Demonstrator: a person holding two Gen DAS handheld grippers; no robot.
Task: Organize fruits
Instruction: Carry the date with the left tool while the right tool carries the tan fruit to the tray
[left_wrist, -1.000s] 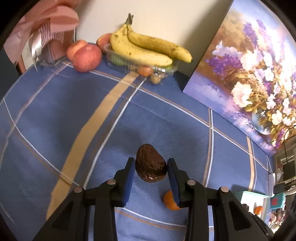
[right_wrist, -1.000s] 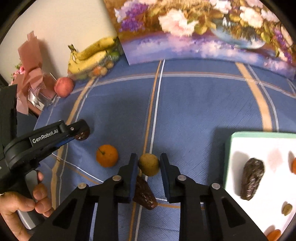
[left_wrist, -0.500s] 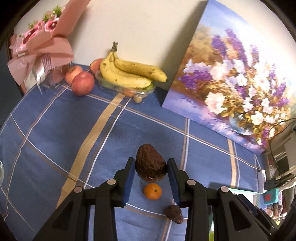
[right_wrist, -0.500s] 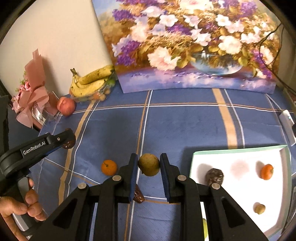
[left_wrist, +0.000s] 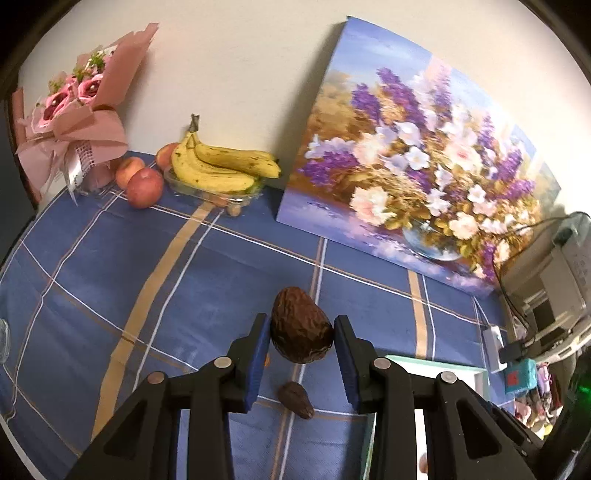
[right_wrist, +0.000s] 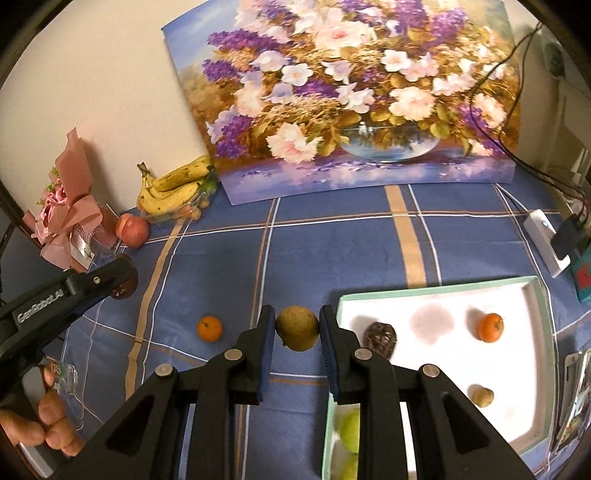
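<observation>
Blue plaid tablecloth (right_wrist: 332, 251), with cream wall behind; floral painting (right_wrist: 351, 92) leaning at the rear edge; bananas (left_wrist: 218, 166) on a clear tray, apples (left_wrist: 144, 182) and a pink bouquet (left_wrist: 74, 122) at the rear left corner.

Left gripper (left_wrist: 301, 338): jaws closed on a dark wrinkled avocado (left_wrist: 301, 332), held clear above the cloth.

Right gripper (right_wrist: 297, 328): jaws closed on a yellow-green round fruit (right_wrist: 297, 328), also lifted.

Left wrist view only: second dark fruit (left_wrist: 295, 398) lying on the cloth beneath the held avocado.

Right wrist view only: loose orange (right_wrist: 209, 328) on the cloth; white tray (right_wrist: 532, 295) with green rim at the front right corner, holding a dark fruit (right_wrist: 380, 334), a tangerine (right_wrist: 490, 326), a small brown fruit (right_wrist: 482, 396) and green fruit (right_wrist: 351, 424); a person's fingers (right_wrist: 48, 421) at lower left, on the left gripper's handle.
</observation>
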